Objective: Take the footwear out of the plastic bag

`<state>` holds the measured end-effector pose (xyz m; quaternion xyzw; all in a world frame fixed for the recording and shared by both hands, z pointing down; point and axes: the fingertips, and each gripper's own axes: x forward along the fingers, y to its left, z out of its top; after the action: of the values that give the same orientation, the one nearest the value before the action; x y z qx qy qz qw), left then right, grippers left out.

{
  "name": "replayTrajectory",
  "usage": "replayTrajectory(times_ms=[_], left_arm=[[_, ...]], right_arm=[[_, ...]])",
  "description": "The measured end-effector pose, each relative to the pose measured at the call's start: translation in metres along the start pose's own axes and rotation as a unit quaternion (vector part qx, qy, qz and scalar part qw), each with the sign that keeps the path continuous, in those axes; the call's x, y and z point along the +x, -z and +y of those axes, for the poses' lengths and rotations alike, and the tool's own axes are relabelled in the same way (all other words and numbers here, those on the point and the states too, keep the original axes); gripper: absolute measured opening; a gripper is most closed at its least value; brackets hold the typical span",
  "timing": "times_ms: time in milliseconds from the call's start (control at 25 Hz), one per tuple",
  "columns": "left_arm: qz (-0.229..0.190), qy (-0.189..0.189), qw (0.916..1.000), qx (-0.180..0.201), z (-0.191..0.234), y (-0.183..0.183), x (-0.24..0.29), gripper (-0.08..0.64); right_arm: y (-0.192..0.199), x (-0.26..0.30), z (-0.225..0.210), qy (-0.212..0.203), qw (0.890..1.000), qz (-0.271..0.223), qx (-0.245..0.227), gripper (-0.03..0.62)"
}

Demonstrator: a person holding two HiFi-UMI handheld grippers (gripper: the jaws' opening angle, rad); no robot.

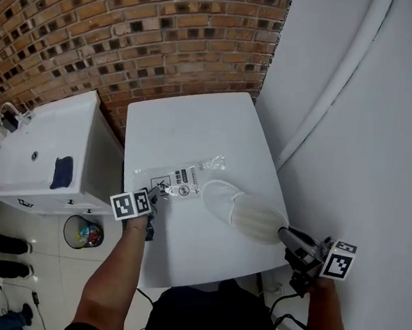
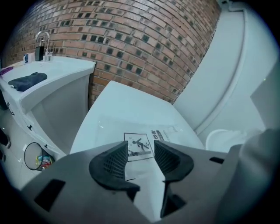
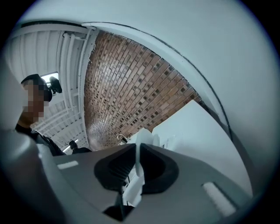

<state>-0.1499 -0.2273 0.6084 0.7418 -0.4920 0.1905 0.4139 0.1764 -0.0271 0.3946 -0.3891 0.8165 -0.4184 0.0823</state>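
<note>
1. The left hand-held gripper (image 2: pixel 141 147) stands wide open. Nothing is pressed between its pads, and it has hold of nothing.
2. The plastic bag (image 1: pixel 179 180) lies flat on the white bench (image 1: pixel 195 123), just ahead of and below the left hand-held gripper. The bag's printed label shows through the gap between the open jaws.
3. The right hand-held gripper (image 3: pixel 137 151) is clamped on the heel end of the white slipper (image 1: pixel 248 212), with a thin white edge pinched between its pads.
4. The slipper stretches ahead of the right hand-held gripper toward the bag, and its toe end reaches the bag's nearer edge. I cannot tell whether the toe sits inside the bag's mouth.
5. Left of the left hand-held gripper, off the bench, stands a white sink unit (image 1: pixel 41 145) with a dark cloth (image 1: pixel 62 172) on top. A waste bin (image 1: pixel 83 232) stands on the floor beside the unit.
6. A brick wall (image 1: pixel 132 30) rises beyond both hand-held grippers, behind the bench.
</note>
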Motion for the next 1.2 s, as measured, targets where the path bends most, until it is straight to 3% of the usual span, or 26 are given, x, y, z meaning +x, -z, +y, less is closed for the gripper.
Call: replayTrajectory(times_ms=[200, 320, 560, 640, 880, 1040, 1200], left_arm=[[-0.055, 0.032, 0.9977, 0.025, -0.02, -0.021, -0.033, 0.21], [-0.074, 0.049, 0.9945, 0.055, -0.031, -0.025, -0.059, 0.167], [-0.035, 0.062, 0.9885, 0.133, -0.051, 0.008, -0.101, 0.055], [-0.025, 0.066, 0.9876, 0.14, -0.055, 0.026, -0.111, 0.008], [0.014, 0.077, 0.9863, 0.145, -0.052, 0.078, -0.132, 0.008], [0.031, 0.093, 0.9822, 0.16, -0.057, 0.103, -0.14, 0.008], [0.028, 0.11, 0.9795, 0.166, -0.065, 0.107, -0.146, 0.008]], right_arm=[[0.017, 0.016, -0.006, -0.019, 0.999, 0.015, 0.029, 0.031], [0.031, 0.031, -0.008, -0.033, 0.998, 0.019, 0.054, 0.031], [0.053, 0.057, -0.003, -0.078, 0.989, -0.014, 0.121, 0.032], [0.059, 0.064, -0.007, -0.089, 0.984, -0.032, 0.153, 0.032], [0.092, 0.085, -0.023, -0.098, 0.964, -0.045, 0.242, 0.033], [0.115, 0.093, -0.035, -0.087, 0.961, -0.037, 0.258, 0.033], [0.141, 0.093, -0.053, -0.041, 0.963, -0.016, 0.267, 0.033]])
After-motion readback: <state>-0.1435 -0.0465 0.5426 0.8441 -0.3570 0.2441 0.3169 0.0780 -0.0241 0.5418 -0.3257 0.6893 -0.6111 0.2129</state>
